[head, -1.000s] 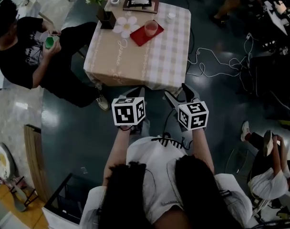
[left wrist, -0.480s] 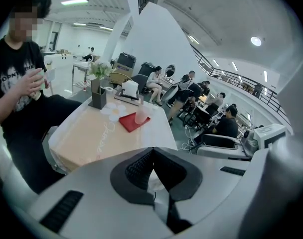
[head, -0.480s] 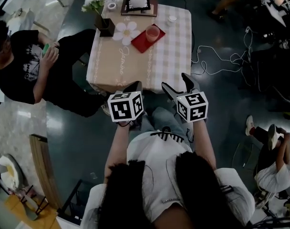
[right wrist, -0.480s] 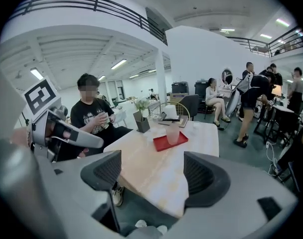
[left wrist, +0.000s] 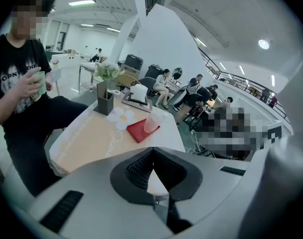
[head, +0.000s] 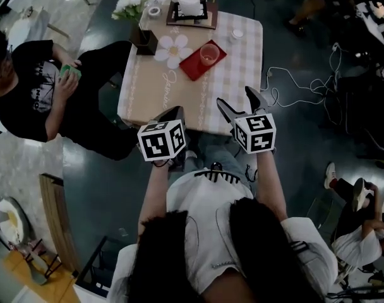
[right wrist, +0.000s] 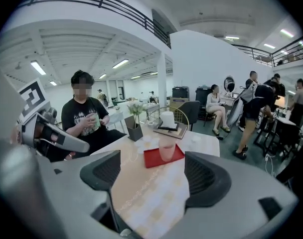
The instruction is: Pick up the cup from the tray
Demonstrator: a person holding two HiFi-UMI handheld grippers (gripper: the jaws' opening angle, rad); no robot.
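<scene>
A translucent pink cup (head: 209, 53) stands upright on a red tray (head: 197, 67) on the checked table (head: 236, 81). In the left gripper view the cup (left wrist: 151, 123) and tray (left wrist: 139, 131) lie ahead and beyond the jaws. The right gripper view has the cup (right wrist: 167, 149) on the tray (right wrist: 156, 159) straight ahead. My left gripper (head: 173, 113) hangs at the table's near edge, shut and holding nothing (left wrist: 152, 158). My right gripper (head: 237, 100) is over the near edge, its jaws opening wide with nothing between them (right wrist: 154, 176). Both are well short of the cup.
A dark vase of white flowers (head: 140, 35), a daisy-shaped mat (head: 172, 48), a paper roll on a dark tray (head: 191, 5) and a small white lid (head: 237, 33) share the table. A person in black (head: 34, 93) sits at its left. Cables (head: 293, 84) cross the floor on the right.
Both grippers have come forward to the table's near edge, and the table sits lower and nearer in the head view. The right gripper's jaws have spread wider.
</scene>
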